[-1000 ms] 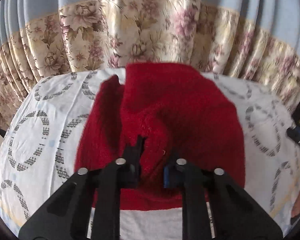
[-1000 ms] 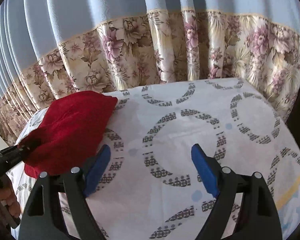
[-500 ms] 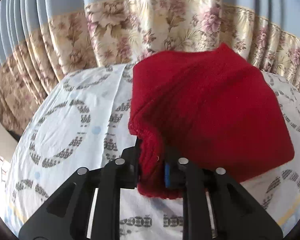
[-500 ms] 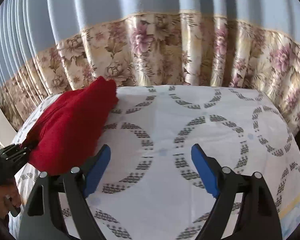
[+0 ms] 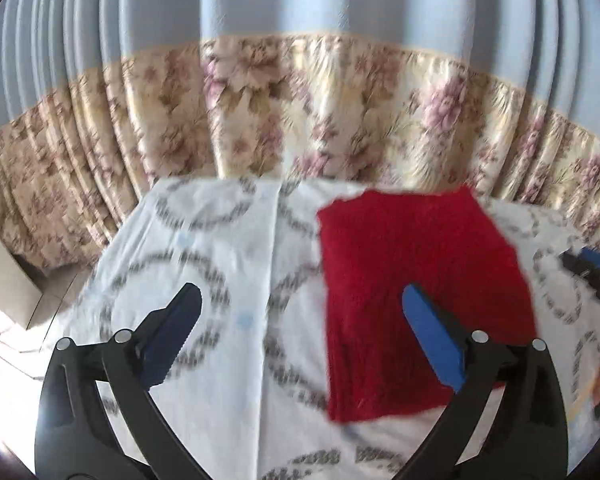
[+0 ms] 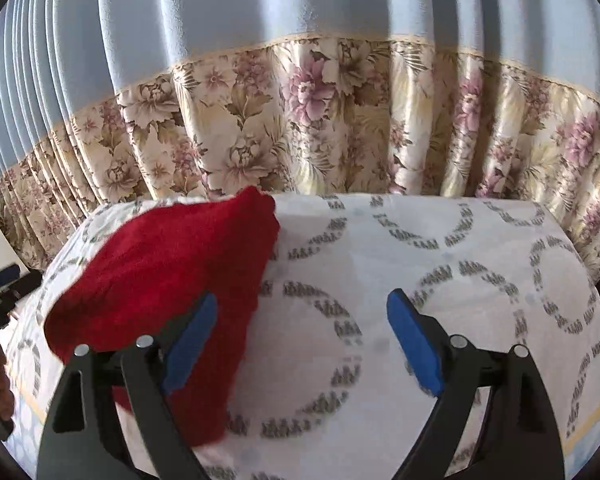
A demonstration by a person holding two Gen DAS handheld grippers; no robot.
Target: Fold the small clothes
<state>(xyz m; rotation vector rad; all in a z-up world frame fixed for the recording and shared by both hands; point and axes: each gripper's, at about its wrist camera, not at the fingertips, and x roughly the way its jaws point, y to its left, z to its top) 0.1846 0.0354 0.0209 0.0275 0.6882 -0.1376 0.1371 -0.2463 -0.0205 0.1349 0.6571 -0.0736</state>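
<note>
A red knitted garment [image 5: 416, 280] lies folded into a flat rectangle on the white patterned sheet [image 5: 228, 280]. My left gripper [image 5: 300, 320] is open and empty, hovering above the sheet, with its right finger over the garment's left part. In the right wrist view the garment [image 6: 164, 276] lies at the left. My right gripper [image 6: 300, 336] is open and empty, its left finger over the garment's right edge. The right gripper also shows at the right edge of the left wrist view [image 5: 592, 268].
A curtain [image 6: 300, 128], blue above and floral below, hangs right behind the sheet-covered surface [image 6: 460, 280]. The surface drops off at its left edge, where floor [image 5: 16, 308] shows. The left gripper shows at the left edge of the right wrist view [image 6: 0, 292].
My left gripper has let go of the red garment and opened wide. The garment now lies flat on the sheet. The right gripper stayed open and moved closer to the garment.
</note>
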